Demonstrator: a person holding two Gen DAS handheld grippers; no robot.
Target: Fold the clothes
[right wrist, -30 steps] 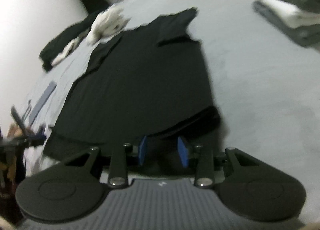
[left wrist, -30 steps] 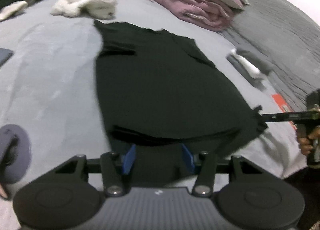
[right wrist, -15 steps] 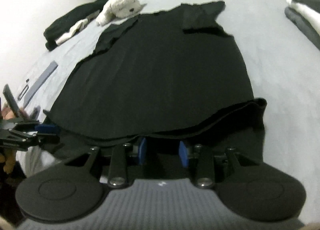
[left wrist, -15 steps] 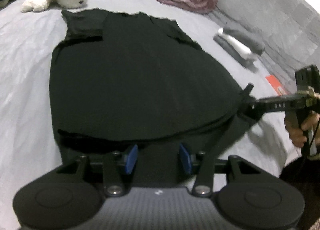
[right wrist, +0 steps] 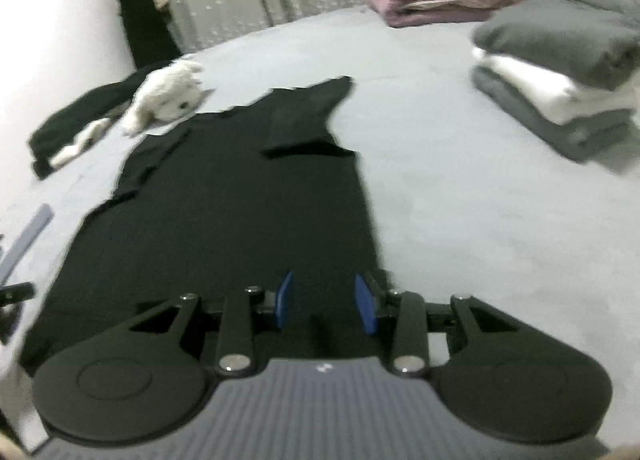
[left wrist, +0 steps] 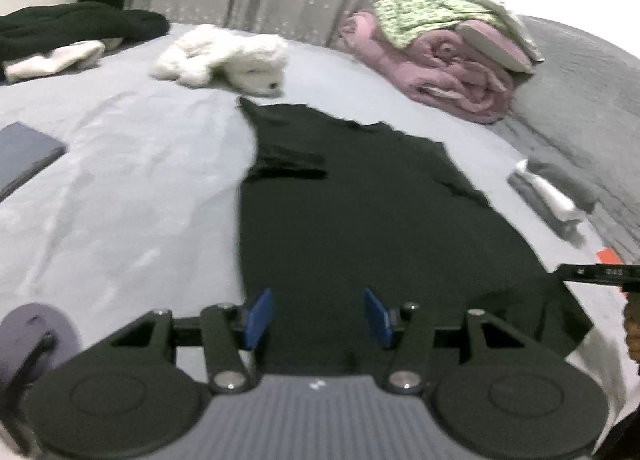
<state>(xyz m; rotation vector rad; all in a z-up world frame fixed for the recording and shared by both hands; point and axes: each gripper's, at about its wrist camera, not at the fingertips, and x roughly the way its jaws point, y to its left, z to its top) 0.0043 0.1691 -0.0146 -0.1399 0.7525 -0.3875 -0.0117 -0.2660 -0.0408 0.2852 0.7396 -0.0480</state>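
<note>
A black T-shirt (left wrist: pixel 360 227) lies flat on the grey bed (left wrist: pixel 120 199), collar far, hem toward me. My left gripper (left wrist: pixel 317 318) hovers over the hem's left part; its jaws are opening and its blue pads stand well apart, with the cloth lying below them and not pinched. Over the hem's right corner of the T-shirt (right wrist: pixel 240 219), my right gripper (right wrist: pixel 325 304) has its pads apart too, gripping nothing. A hand holds the right gripper (left wrist: pixel 592 272) at the left wrist view's right edge.
A white plush toy (left wrist: pixel 228 59) lies just beyond the collar. A rolled pink blanket (left wrist: pixel 440 71) sits at the back right. A folded stack of grey and white clothes (right wrist: pixel 560 91) stands to the right. Dark clothes (left wrist: pixel 72 27) and a flat grey slab (left wrist: pixel 24 155) lie left.
Both views have swung and tipped up toward the far side of the bed. The hem, doubled and raised before, now lies flat. The left pads stand slightly wider apart.
</note>
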